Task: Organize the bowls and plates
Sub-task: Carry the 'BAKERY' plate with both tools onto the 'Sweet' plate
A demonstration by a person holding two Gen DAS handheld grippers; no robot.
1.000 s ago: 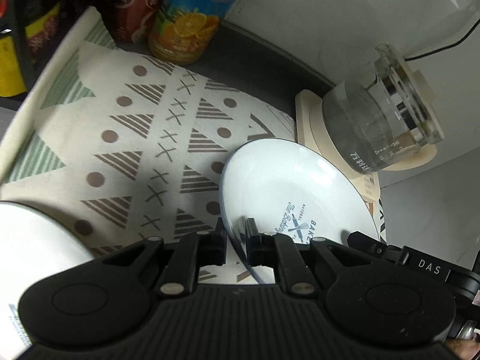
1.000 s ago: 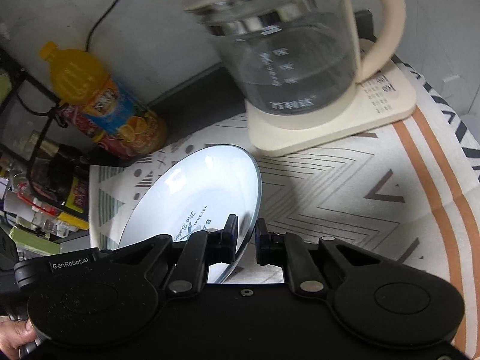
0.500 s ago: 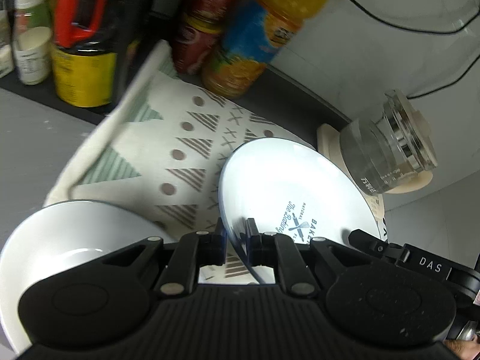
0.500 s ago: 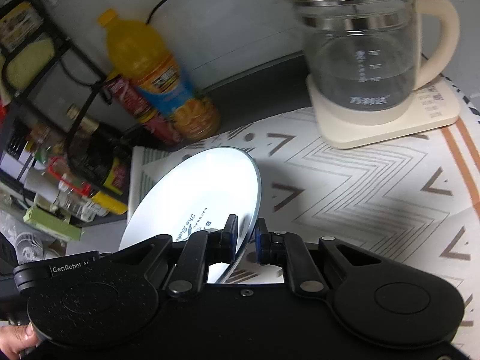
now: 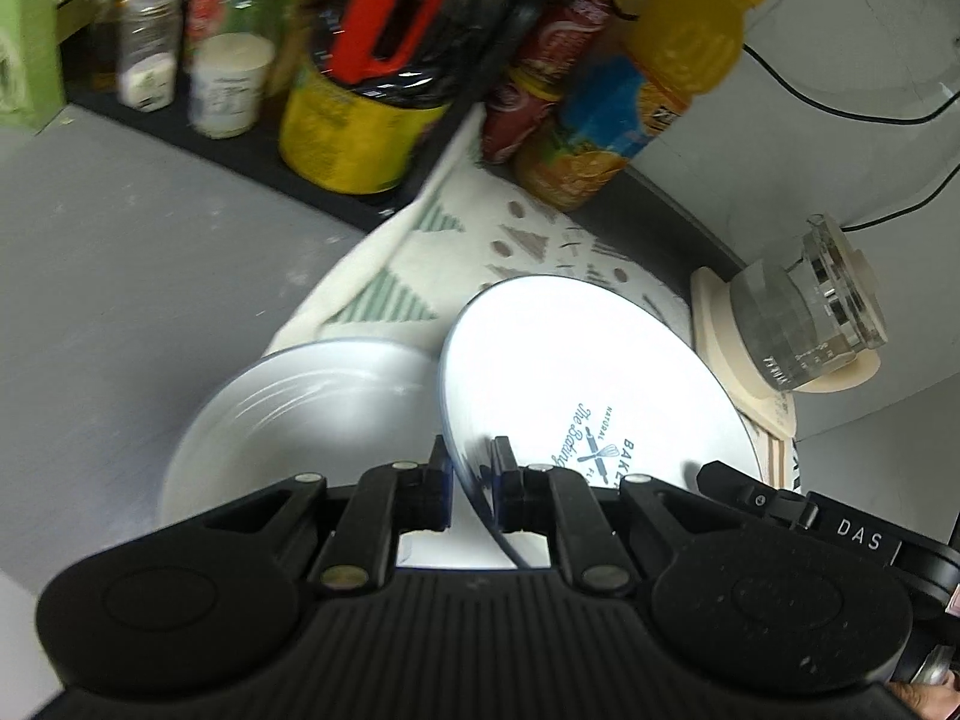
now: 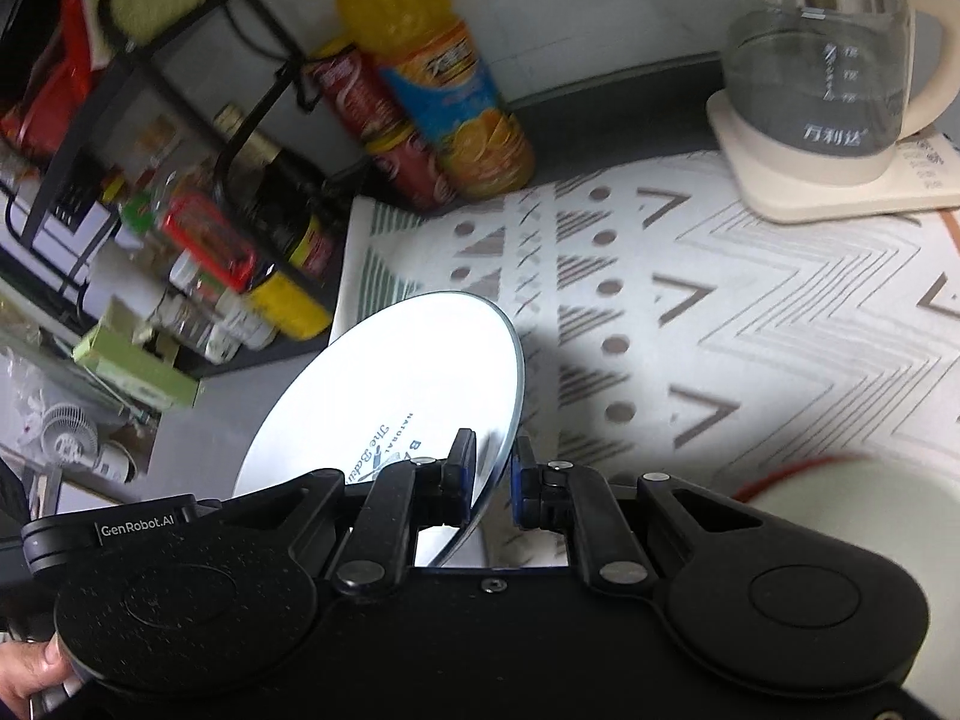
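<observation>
Now both grippers pinch one printed plate (image 5: 576, 384) by opposite rims: the left gripper (image 5: 471, 468) and right gripper (image 6: 493, 468) have their fingers nearly closed on it, holding it tilted just right of a second white plate (image 5: 300, 414) on the mat (image 6: 720, 312).

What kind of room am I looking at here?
Most likely a home kitchen counter: a glass electric kettle on its base, a rack of condiment bottles, and a printed white plate above a patterned mat.
</observation>
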